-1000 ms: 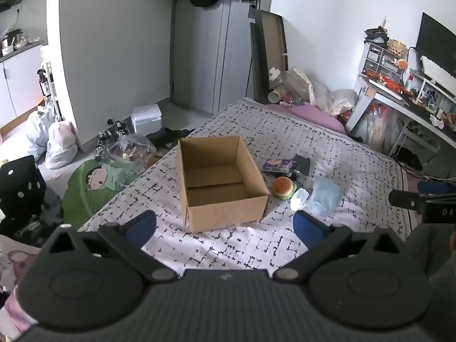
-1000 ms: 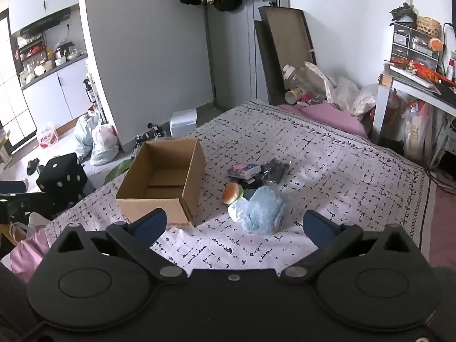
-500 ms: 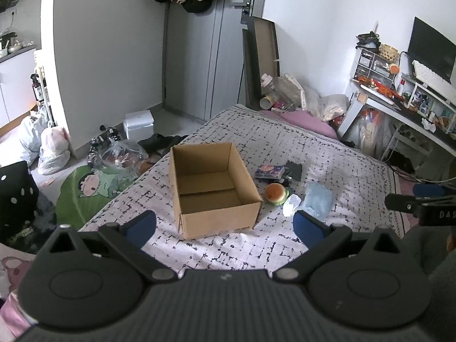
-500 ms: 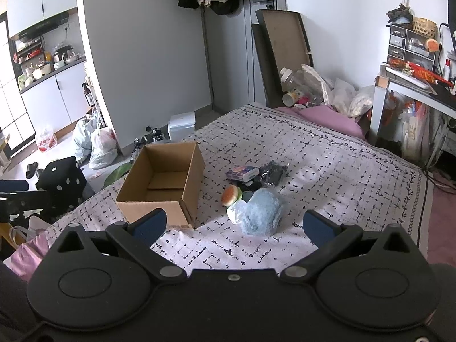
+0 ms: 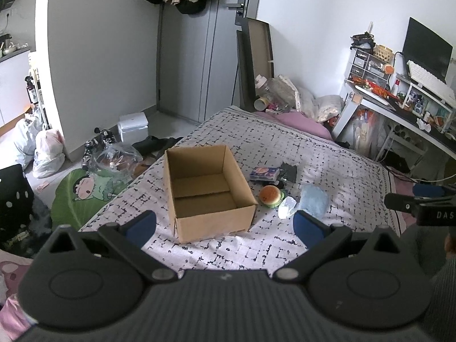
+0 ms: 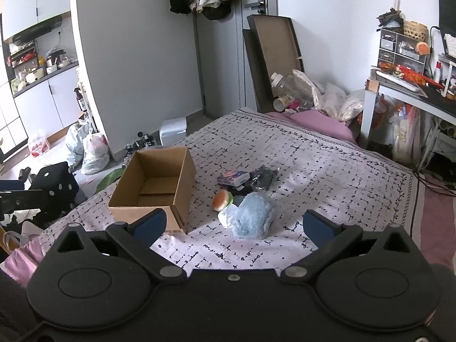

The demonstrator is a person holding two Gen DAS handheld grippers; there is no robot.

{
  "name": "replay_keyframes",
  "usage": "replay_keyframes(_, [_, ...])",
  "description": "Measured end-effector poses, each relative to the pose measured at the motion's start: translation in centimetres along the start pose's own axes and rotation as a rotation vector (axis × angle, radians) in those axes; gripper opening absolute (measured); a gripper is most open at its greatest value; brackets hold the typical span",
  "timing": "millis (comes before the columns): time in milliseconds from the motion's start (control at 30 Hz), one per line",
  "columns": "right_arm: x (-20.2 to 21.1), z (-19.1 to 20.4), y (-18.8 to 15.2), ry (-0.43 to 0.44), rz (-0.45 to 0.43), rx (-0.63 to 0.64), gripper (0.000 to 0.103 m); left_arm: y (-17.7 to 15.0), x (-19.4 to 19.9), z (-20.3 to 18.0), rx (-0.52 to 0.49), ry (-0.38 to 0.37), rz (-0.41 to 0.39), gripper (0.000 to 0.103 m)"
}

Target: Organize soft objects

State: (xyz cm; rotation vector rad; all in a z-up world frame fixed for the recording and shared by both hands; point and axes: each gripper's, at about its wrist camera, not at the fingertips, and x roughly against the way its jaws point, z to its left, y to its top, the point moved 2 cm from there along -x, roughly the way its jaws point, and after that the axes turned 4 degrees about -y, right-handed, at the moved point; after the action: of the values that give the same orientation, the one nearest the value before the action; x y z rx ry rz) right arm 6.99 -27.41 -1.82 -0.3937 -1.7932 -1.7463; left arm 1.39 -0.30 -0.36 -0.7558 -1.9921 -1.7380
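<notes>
Left gripper [image 5: 225,223], black with blue pads, held above the near edge of a bed covered in a white quilt with black dash print [image 5: 327,154]; jaws spread wide, nothing between them. Ahead of the gap and slightly toward its left finger sits an open brown cardboard box [image 5: 208,193], flaps up, interior bare, resting on the quilt. Beyond the right finger, just beside it in the view, lies a fluffy pale-blue plush ball [image 5: 313,202], with a crumpled clear plastic wrapper [image 5: 286,211] touching its near-left side. A small round burger-shaped plush toy, orange bun on a green base [image 5: 270,196], lies between the box and the blue plush, close to both. Farther ahead of that sit a flat printed purple packet [image 5: 264,173] and a dark black pouch [image 5: 287,172], side by side. Right gripper [image 6: 233,223], same build, jaws likewise wide apart and empty. From its view the blue plush ball [image 6: 252,218] lies straight ahead between the two fingers, nearer the middle of the gap, not touched by either. The burger toy [image 6: 221,200] is just left of it; the cardboard box [image 6: 155,183] stands ahead of the left finger, its near corner partly hidden behind that fingertip. The purple packet [image 6: 232,177] and black pouch [image 6: 263,176] lie farther out, beyond the plush. Right gripper's tip also shows at the right edge of the left view, well apart from the soft items.
</notes>
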Motion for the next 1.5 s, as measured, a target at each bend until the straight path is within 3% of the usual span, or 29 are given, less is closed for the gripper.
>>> replay_keyframes(867, [0.3, -0.2, -0.1, -0.028, -0.021, -0.015, 0.103, 0.0, 0.2, 0.2, -0.015, -0.004, -0.012, 0.102])
replay_keyframes(1500, [-0.4, -1.4, -0.1, -0.004, -0.039, -0.040, 0.103, 0.8, -1.4, -0.3, -0.053, -0.024, 0.029, 0.102])
